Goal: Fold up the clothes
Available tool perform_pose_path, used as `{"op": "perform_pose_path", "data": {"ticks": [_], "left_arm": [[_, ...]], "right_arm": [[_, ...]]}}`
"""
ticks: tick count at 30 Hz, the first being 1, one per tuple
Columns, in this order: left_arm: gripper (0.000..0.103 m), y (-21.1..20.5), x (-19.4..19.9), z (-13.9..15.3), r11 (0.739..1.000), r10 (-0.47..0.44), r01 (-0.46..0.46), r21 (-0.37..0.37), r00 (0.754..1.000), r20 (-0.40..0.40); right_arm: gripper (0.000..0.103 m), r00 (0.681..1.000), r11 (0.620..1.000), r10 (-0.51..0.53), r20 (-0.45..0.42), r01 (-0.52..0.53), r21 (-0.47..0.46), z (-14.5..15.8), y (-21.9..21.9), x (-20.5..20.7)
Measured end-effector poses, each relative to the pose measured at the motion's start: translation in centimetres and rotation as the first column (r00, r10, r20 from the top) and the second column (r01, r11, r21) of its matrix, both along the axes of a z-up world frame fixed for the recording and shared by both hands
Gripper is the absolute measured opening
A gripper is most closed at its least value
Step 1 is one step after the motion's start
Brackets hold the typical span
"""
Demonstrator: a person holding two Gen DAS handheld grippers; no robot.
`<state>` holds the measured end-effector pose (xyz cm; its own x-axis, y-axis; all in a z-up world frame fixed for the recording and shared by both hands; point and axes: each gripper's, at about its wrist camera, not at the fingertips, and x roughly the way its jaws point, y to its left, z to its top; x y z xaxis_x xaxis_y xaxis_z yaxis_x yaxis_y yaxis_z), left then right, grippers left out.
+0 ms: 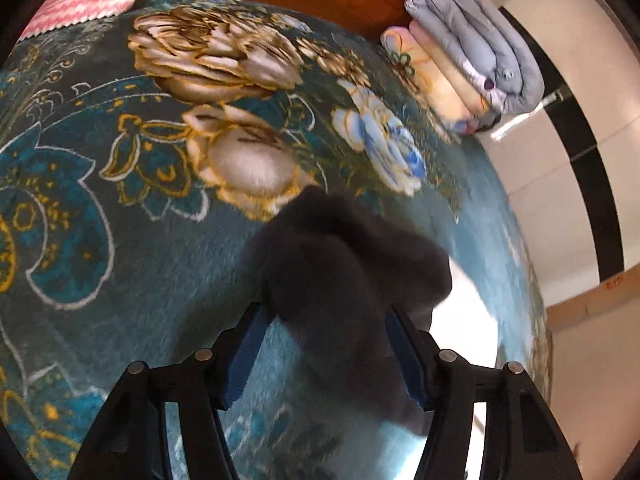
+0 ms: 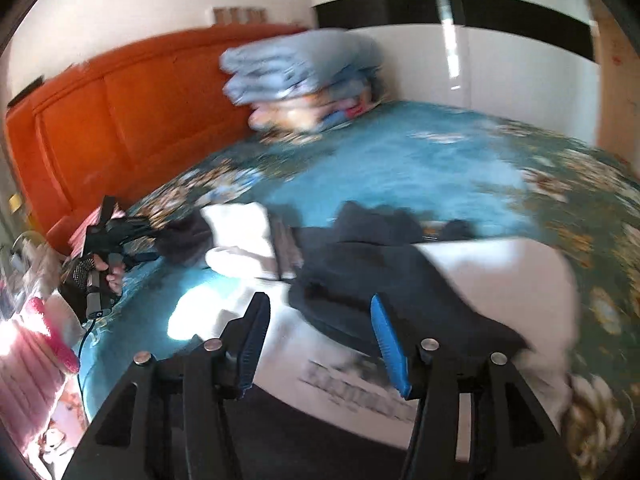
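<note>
A bed fills both views, covered by a teal floral blanket (image 1: 120, 200). An orange padded headboard (image 2: 120, 112) stands at upper left in the right view. White walls (image 2: 520, 76) with a black band (image 2: 520, 12) rise behind. Folded quilts (image 1: 472, 52) are stacked at upper right. Bright light falls on the blanket.

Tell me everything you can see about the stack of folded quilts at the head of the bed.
The stack of folded quilts sits at a far corner of the bed, on the teal floral blanket and against the orange headboard. On top lies a puffy grey-blue quilt, folded into thick rolls, with a small dark button-like spot near one end. Under it are peach and cream layers with a floral print. They look soft and padded. The right wrist view shows the stack blurred, next to the white wall. Neither gripper touches it.
</note>
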<state>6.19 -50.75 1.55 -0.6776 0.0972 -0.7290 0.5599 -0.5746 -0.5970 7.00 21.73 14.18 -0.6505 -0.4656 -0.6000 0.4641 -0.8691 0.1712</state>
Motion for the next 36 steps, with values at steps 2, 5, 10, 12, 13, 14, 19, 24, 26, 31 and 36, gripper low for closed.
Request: {"op": "perform_pose_path", "data": {"ticks": [2,5,10,12,13,14,19,24,26,31,36], "left_arm": [[0.021,-0.4,-0.3,-0.5,0.999,0.043,-0.043,0.007,0.998,0.046],[0.01,-0.4,-0.4,-0.3,0.997,0.079,-0.079,0.0,0.996,0.05],[0.008,3.3,-1.2,5.7,0.977,0.029,-0.026,-0.213,1.0,0.012],[0.008,6.3,-1.8,10.0,0.948,-0.039,0.024,-0.317,0.998,-0.041],[0.008,8.2,-2.0,12.3,0.927,-0.082,0.05,-0.372,0.994,-0.071],[0.008,10.5,-2.3,14.9,0.902,-0.134,0.078,-0.425,0.985,-0.105],[0.008,22.7,-3.0,23.3,0.782,-0.372,0.2,-0.59,0.91,-0.185],[0.008,36.4,-2.9,25.0,0.626,-0.575,0.328,-0.708,0.807,-0.134],[0.008,41.8,-2.4,24.6,0.562,-0.648,0.382,-0.734,0.755,-0.103],[0.008,51.9,-1.8,21.1,0.455,-0.738,0.493,-0.741,0.675,-0.004],[0.008,57.9,-0.9,15.9,0.395,-0.764,0.582,-0.711,0.638,0.097]], "right_arm": [[0.055,0.997,0.996,-0.077,0.018,0.078,-0.051,-0.1,3.1,0.6],[0.055,0.983,0.973,-0.172,0.058,0.178,-0.146,-0.8,7.1,1.1],[0.055,0.943,0.916,-0.309,0.127,0.331,-0.226,-2.7,12.4,1.4],[0.055,0.923,0.885,-0.352,0.153,0.382,-0.265,-3.3,14.1,1.5],[0.055,0.914,0.871,-0.37,0.164,0.403,-0.282,-3.5,15.0,1.5],[0.055,0.907,0.859,-0.384,0.172,0.419,-0.293,-3.6,15.6,1.5],[0.055,0.89,0.825,-0.422,0.173,0.456,-0.333,-3.6,18.0,2.0],[0.055,0.881,0.805,-0.448,0.153,0.472,-0.359,-3.1,19.9,2.9],[0.055,0.873,0.789,-0.462,0.157,0.486,-0.376,-3.0,20.8,3.2],[0.055,0.862,0.769,-0.478,0.166,0.503,-0.394,-3.6,22.6,3.2],[0.055,0.835,0.739,-0.502,0.225,0.549,-0.39,-4.8,24.0,2.8]]}}
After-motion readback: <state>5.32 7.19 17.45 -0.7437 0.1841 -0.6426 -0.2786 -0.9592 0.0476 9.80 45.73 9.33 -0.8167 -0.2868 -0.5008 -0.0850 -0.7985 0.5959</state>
